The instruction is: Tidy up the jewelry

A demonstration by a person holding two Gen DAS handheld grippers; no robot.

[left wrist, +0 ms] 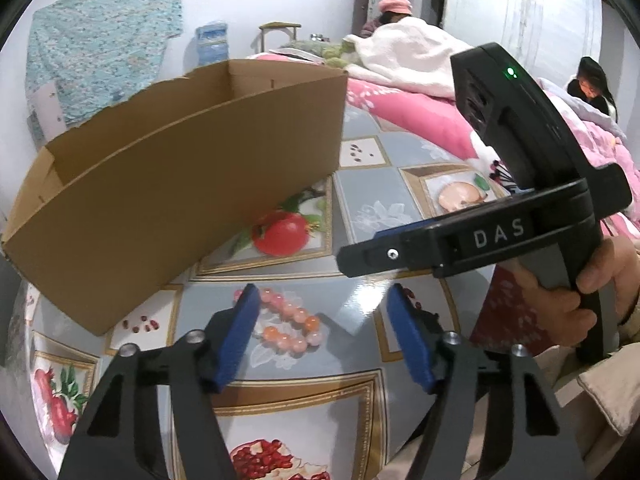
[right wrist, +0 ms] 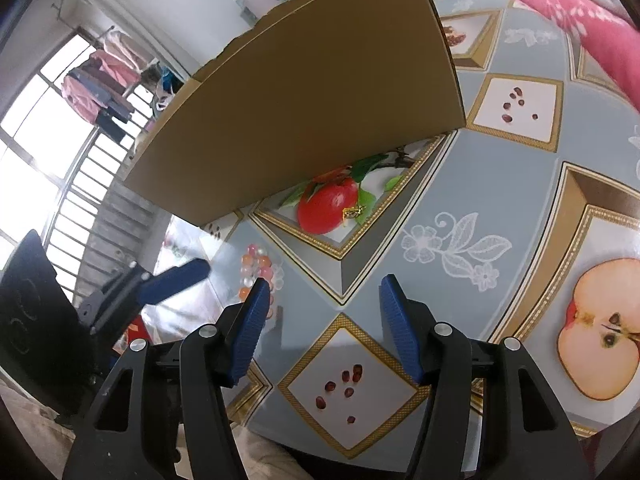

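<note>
A bracelet of pink and orange beads [left wrist: 289, 325] lies on the fruit-print tablecloth [left wrist: 360, 200], between the blue pads of my left gripper [left wrist: 324, 330]. That gripper is open, and the beads lie close to its left pad [left wrist: 240, 332]. In the right wrist view the bead bracelet [right wrist: 256, 270] lies left of my right gripper [right wrist: 324, 320], which is open above the cloth with nothing between its pads. A small gold piece [right wrist: 354, 212] rests on the printed pomegranate. An open cardboard box [left wrist: 180, 184] stands just behind the bracelet.
A hand [left wrist: 560, 304] holds the right gripper's black body at the right of the left wrist view. A bed with pink bedding [left wrist: 408, 108] lies behind the table, with two people on it. The box wall [right wrist: 300, 92] fills the upper part of the right wrist view. A barred window [right wrist: 48, 160] is at left.
</note>
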